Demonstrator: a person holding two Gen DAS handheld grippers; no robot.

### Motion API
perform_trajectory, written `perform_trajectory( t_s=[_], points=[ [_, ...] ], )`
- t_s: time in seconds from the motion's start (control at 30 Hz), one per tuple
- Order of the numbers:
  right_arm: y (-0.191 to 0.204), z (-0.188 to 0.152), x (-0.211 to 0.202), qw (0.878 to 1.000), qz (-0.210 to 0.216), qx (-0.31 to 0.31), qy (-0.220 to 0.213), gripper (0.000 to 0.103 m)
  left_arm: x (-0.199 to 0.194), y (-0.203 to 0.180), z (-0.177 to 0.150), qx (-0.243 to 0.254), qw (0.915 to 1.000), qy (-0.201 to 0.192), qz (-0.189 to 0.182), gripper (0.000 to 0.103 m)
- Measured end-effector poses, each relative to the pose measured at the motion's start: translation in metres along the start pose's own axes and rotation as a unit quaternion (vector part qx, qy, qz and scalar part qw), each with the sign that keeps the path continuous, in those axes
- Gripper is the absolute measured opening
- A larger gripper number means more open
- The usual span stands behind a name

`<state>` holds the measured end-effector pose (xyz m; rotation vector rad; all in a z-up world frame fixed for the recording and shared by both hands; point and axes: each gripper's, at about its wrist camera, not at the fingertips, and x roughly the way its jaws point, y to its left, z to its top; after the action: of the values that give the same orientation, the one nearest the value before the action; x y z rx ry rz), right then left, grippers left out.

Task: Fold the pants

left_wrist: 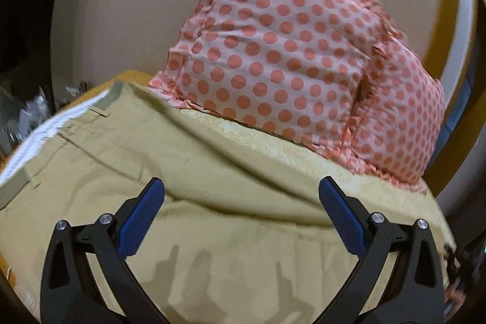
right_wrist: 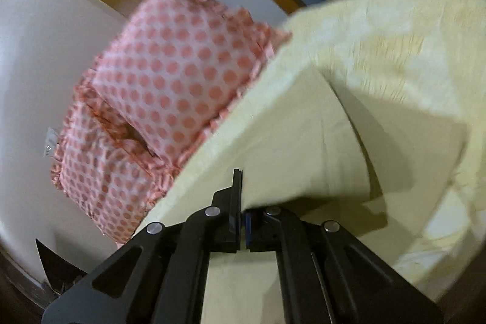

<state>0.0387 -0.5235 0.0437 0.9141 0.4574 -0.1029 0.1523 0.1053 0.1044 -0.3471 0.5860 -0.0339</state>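
Your left claw (left_wrist: 241,204) hangs released, fingers spread wide, just above the khaki pants (left_wrist: 188,202) spread on the bed (left_wrist: 303,154). Your right claw (right_wrist: 241,202) is clenched on a fold of the pants (right_wrist: 303,141), lifting that cloth off the bed. In the left wrist view the waistband (left_wrist: 18,187) lies at the far left, so the long axis runs left to right. The polka-dot pillows (left_wrist: 288,50) sit just beyond the pants' far edge; the bed's right edge is near.

left tool (left_wrist: 241,211): fingers spread wide, holding nothing | right tool (right_wrist: 241,220): fingers pinched together, cloth clamped between
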Motion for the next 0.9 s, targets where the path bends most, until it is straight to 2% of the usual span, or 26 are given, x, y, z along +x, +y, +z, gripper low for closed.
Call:
perform_trajectory(
  t_s=[0.1, 0.17, 0.3, 0.37, 0.4, 0.43, 0.47, 0.53, 0.6, 0.67, 0.73, 0.8, 0.9],
  points=[
    [0.001, 0.001, -0.008, 1.000, 0.011, 0.001, -0.002, 0.001, 0.036, 0.007, 0.019, -0.017, 0.9991, 0.035, 0.019, 0.101],
    [0.001, 0.002, -0.009, 1.000, 0.015, 0.003, -0.001, 0.001, 0.067, 0.015, 0.029, -0.031, 0.9960, 0.070, 0.047, 0.097],
    [0.003, 0.004, -0.007, 1.000, 0.017, 0.001, -0.002, 0.001, 0.119, 0.032, 0.037, -0.083, 0.9876, 0.122, 0.054, 0.079],
    [0.005, 0.005, -0.006, 1.000, 0.018, -0.001, -0.003, 0.001, 0.142, 0.036, 0.041, -0.086, 0.9841, 0.136, 0.075, 0.063],
    [0.007, 0.006, -0.005, 1.000, 0.019, -0.004, -0.004, 0.001, 0.151, 0.040, 0.042, -0.087, 0.9823, 0.142, 0.085, 0.033],
    [0.009, 0.008, -0.004, 1.000, 0.021, -0.009, -0.005, 0.001, 0.159, 0.046, 0.042, -0.091, 0.9805, 0.153, 0.084, 0.008],
    [0.009, 0.009, -0.005, 1.000, 0.023, -0.011, -0.004, 0.001, 0.159, 0.051, 0.041, -0.105, 0.9797, 0.155, 0.072, 0.008],
    [0.012, 0.013, -0.009, 0.999, 0.029, -0.017, -0.007, 0.001, 0.138, 0.057, 0.037, -0.126, 0.9822, 0.128, 0.055, 0.007],
    [0.013, 0.016, -0.015, 0.999, 0.030, -0.025, -0.015, 0.001, 0.094, 0.051, 0.033, -0.095, 0.9903, 0.089, 0.049, 0.007],
    [0.012, 0.018, -0.025, 0.999, 0.025, -0.034, -0.026, 0.001, 0.050, 0.047, 0.025, -0.072, 0.9948, 0.057, 0.042, 0.007],
    [0.006, 0.019, -0.032, 0.999, 0.015, -0.037, -0.031, 0.001, -0.003, 0.046, 0.003, -0.055, 0.9973, 0.033, 0.036, 0.008],
    [-0.007, 0.017, -0.036, 0.999, 0.002, -0.031, -0.025, 0.001, -0.044, 0.049, -0.026, -0.051, 0.9974, 0.026, 0.043, 0.009],
    [-0.023, 0.009, -0.036, 0.999, -0.022, -0.023, -0.010, 0.001, -0.073, 0.056, -0.069, -0.047, 0.9966, 0.027, 0.062, 0.009]
  ],
)
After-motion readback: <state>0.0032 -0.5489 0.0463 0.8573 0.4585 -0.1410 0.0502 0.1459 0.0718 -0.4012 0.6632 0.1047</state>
